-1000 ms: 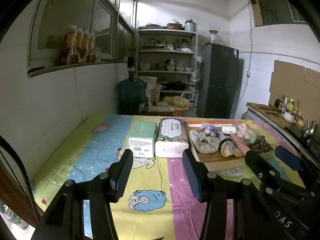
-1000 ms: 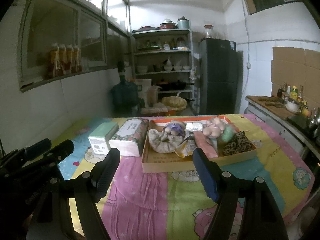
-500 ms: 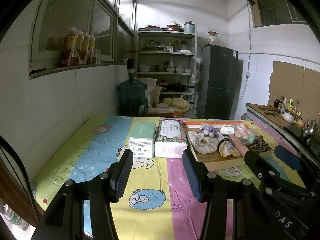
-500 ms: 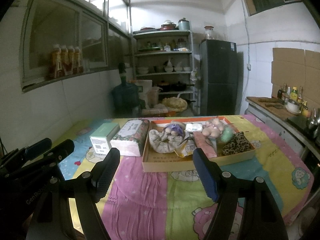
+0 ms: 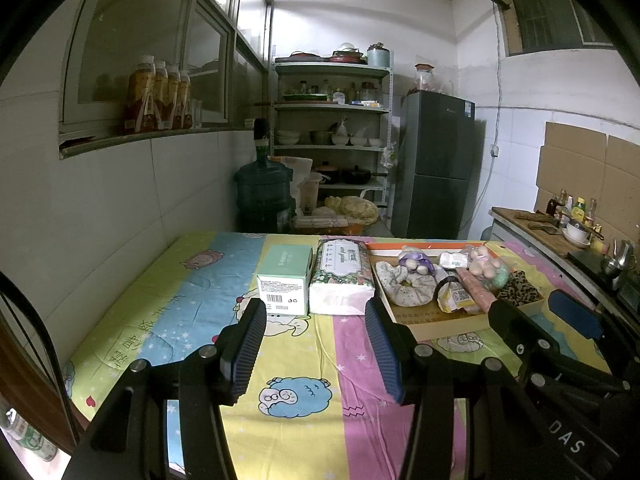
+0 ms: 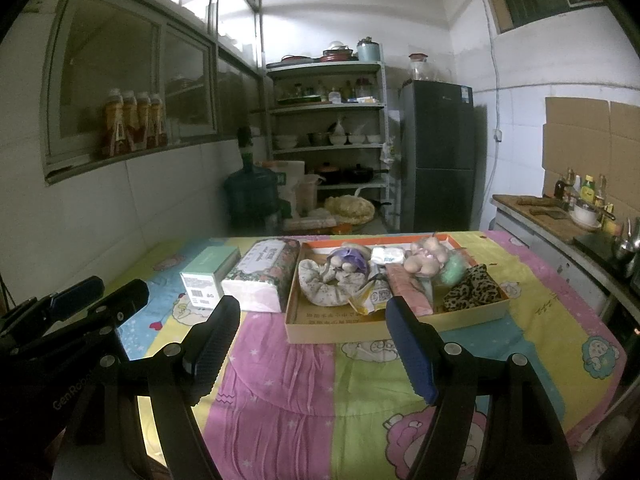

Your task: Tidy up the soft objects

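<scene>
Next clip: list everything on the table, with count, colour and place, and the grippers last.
cardboard tray: one, tan, right half of the table.
floral cloth: one, pale, tray's left end.
purple plush: one, on the cloth.
pink plush: one, tray's far side.
leopard-print cloth: one, tray's right end.
tissue pack: one, floral, left of the tray.
green box: one, left of the pack.
bedsheet: one, multicoloured, covers the table.
left gripper: open, empty.
right gripper: open, empty.
</scene>
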Available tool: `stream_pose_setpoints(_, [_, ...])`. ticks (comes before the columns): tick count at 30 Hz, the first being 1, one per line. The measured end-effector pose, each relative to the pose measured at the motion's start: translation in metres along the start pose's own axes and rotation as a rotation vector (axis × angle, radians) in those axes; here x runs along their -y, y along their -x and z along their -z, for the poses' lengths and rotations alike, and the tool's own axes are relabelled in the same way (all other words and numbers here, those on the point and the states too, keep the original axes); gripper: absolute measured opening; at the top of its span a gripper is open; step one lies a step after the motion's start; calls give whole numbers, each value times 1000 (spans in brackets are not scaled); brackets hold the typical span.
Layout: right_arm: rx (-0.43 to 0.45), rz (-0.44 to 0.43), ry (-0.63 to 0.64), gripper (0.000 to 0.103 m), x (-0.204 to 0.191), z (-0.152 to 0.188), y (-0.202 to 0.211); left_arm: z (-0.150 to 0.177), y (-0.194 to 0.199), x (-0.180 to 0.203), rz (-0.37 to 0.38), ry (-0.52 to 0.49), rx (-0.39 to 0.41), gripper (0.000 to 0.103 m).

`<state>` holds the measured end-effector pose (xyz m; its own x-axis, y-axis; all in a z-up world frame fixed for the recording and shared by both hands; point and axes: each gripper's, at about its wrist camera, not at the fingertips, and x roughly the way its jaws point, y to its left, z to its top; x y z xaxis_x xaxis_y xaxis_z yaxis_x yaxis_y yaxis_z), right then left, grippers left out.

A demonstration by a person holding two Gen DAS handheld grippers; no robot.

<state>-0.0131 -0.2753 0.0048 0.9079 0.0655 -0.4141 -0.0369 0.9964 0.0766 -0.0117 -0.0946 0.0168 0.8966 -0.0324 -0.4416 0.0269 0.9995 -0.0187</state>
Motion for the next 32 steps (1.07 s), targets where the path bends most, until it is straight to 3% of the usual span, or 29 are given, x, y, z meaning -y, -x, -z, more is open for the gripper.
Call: stream_pose_setpoints(32, [-3, -1, 1, 77, -2, 1, 2, -1, 5, 4, 0, 5, 11, 51])
